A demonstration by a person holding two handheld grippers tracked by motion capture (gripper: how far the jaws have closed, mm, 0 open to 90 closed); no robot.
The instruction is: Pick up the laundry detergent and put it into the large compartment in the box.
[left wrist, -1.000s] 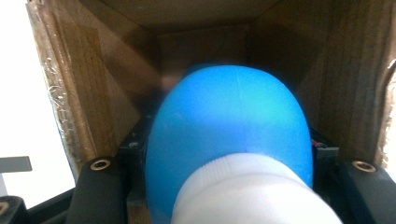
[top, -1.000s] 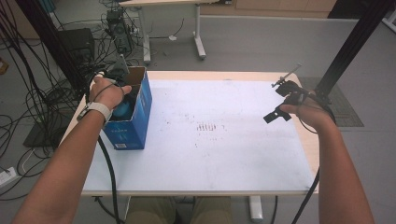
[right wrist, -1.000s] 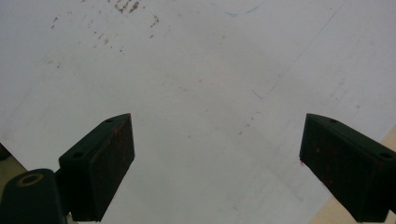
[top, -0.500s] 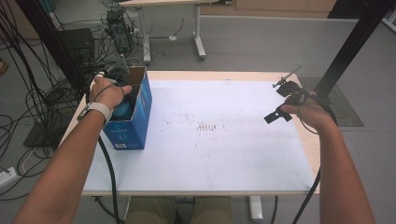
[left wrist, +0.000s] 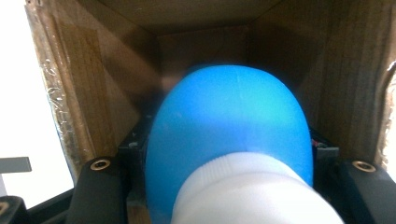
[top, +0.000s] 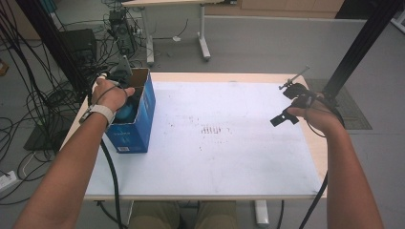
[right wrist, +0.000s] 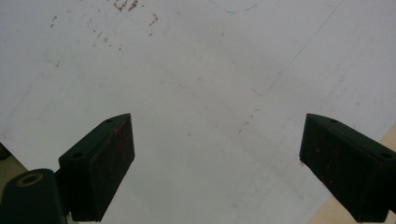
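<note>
While the left hand (top: 111, 94) sits over the open top of the blue cardboard box (top: 136, 125) at the left edge of the table (top: 267, 162), the left tool (left wrist: 224, 186) is down inside that box, clamped on a blue bottle (left wrist: 229, 135) with a white cap (left wrist: 254, 193). From the left gripper view you're looking straight along the bottle, cap end nearest the camera and the rounded blue body pointing deeper into the box, with the brown cardboard walls (left wrist: 93, 98) all around it. The black jaws are snug against the bottle on both sides, so it's a proper grip, not just hovering. In the high view you can just make out a bit of that blue between the hand and the box rim. The box stands upright near the table's back left corner.

Moving across, the middle of the table is covered by a white sheet (top: 224, 109) with some small reddish-brown speckles (top: 210, 130) on it.

Over on the right, the right hand (top: 315, 114) holds the right tool (top: 291, 102) above the table's right edge, well apart from the box. Right gripper view shows its two black jaws spread wide with nothing between them, just the white sheet below and a sliver of wooden table edge (right wrist: 369, 214) at the corner.
</note>
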